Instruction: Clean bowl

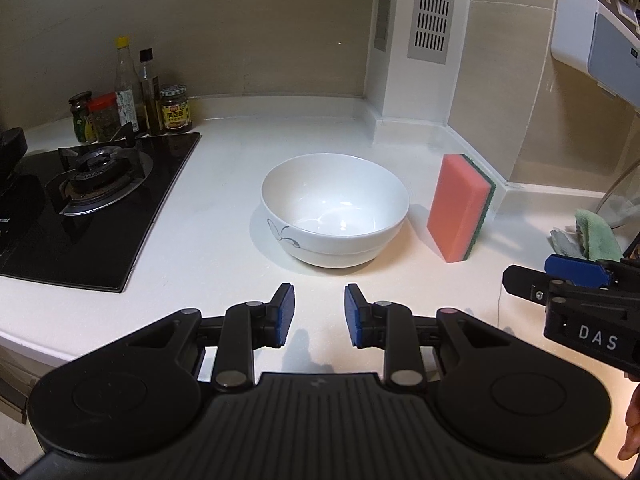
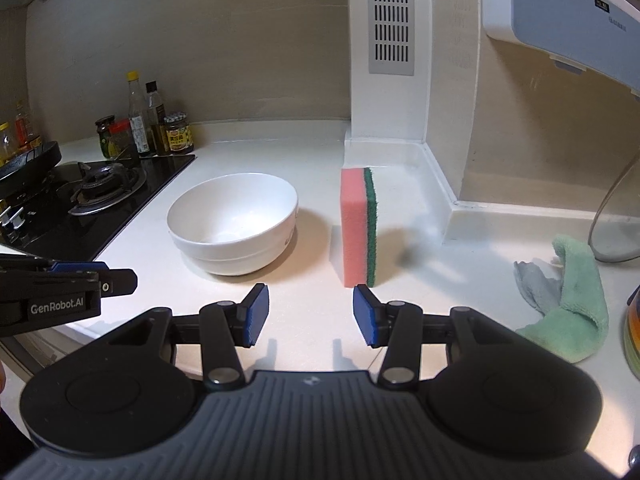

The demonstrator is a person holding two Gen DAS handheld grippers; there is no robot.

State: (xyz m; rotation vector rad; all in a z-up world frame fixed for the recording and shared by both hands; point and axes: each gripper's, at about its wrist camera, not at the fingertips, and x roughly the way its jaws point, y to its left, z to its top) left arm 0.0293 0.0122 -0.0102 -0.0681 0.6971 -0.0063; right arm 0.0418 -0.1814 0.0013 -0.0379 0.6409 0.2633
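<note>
A white bowl [image 1: 335,208] with a grey leaf mark stands upright and empty on the white counter; it also shows in the right wrist view [image 2: 234,222]. A pink sponge with a green scrub side [image 1: 460,208] stands on its edge just right of the bowl, and shows in the right wrist view [image 2: 358,226]. My left gripper [image 1: 319,314] is open and empty, a short way in front of the bowl. My right gripper [image 2: 310,312] is open and empty, just in front of the sponge. The right gripper also shows at the right edge of the left wrist view [image 1: 560,276].
A black gas hob [image 1: 84,200] lies left of the bowl, with several sauce bottles and jars [image 1: 136,100] behind it. A white pillar with a vent [image 2: 390,52] stands at the back. A green cloth [image 2: 576,300] and a grey rag lie at the right.
</note>
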